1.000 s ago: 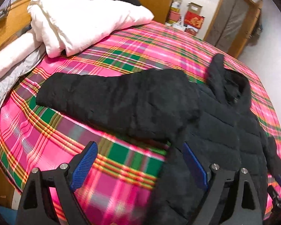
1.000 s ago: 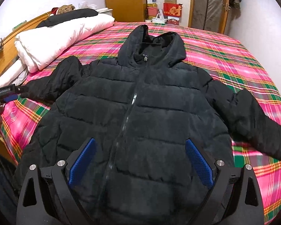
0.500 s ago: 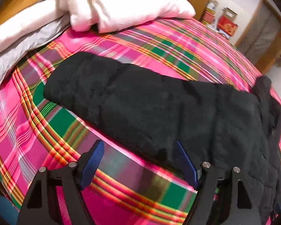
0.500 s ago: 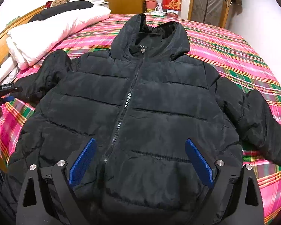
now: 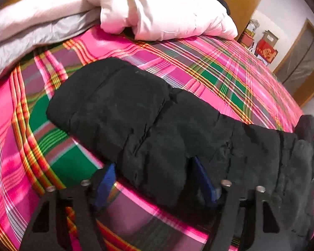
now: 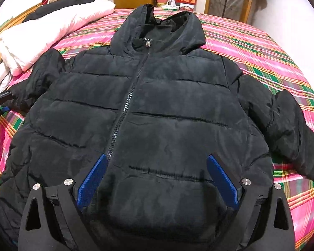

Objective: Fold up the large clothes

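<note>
puffy quilted black jacket (image 6: pixel 167 108), plaid bedspread (image 6: pixel 261 48), left gripper (image 5: pixel 152 179) straddling sleeve

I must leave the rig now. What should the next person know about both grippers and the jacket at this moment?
Left gripper: open, its fingers on either side of the jacket's sleeve, not closed on it.
Right gripper: open above the lower front, holding nothing.
Black puffer jacket: flat on the plaid bedspread, front up, zipped, both sleeves spread outward.
Done: laid out. Left: all folds, probably starting with this sleeve.
</note>
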Action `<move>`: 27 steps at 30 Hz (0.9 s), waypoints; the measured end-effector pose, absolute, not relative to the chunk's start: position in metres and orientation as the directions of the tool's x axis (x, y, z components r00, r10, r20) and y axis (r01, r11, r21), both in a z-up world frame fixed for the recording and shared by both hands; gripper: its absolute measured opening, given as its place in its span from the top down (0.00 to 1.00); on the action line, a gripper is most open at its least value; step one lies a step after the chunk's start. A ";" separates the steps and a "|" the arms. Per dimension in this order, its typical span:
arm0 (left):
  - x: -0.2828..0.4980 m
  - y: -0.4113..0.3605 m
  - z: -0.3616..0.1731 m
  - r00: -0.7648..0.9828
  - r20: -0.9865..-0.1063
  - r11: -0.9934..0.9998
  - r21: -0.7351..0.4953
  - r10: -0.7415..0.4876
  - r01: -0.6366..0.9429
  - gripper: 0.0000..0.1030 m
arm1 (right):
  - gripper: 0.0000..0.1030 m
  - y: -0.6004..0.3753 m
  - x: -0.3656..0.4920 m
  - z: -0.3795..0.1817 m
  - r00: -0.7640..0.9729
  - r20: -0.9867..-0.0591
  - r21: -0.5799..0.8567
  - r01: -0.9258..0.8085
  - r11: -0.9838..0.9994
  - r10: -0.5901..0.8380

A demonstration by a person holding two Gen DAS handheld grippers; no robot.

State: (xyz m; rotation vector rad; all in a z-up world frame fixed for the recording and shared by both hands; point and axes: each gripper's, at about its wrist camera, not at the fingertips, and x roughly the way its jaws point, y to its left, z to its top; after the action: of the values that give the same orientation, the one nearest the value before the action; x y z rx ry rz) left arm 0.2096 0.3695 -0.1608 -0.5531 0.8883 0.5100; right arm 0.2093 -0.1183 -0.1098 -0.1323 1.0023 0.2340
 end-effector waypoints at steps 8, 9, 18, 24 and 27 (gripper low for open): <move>0.215 0.362 -0.124 0.575 -0.798 0.784 -0.236 0.181 -0.574 0.87 | 0.07 -0.123 0.204 -0.103 0.525 -0.839 0.013 -0.245 0.969 0.144; 0.215 0.358 -0.114 0.590 -0.787 0.791 -0.242 0.178 -0.561 0.87 | 0.07 -0.125 0.203 -0.101 0.528 -0.837 0.016 -0.241 0.970 0.145; 0.209 0.293 0.005 0.768 -0.635 0.883 -0.308 0.087 -0.355 0.89 | 0.07 -0.149 0.186 -0.079 0.559 -0.814 0.054 -0.194 0.979 0.156; 0.218 0.224 0.066 0.832 -0.552 0.926 -0.339 -0.051 -0.168 0.89 | 0.07 -0.173 0.172 -0.069 0.579 -0.799 0.088 -0.155 0.984 0.163; 0.227 0.182 0.080 0.836 -0.533 0.936 -0.344 -0.132 -0.071 0.89 | 0.07 -0.187 0.166 -0.066 0.586 -0.794 0.101 -0.134 0.986 0.161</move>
State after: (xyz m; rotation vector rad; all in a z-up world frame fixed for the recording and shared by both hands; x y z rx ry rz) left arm 0.2273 0.1819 0.0796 -0.3625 0.5838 -0.0332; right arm 0.1663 -0.1865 -0.0657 0.0309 0.9285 0.1721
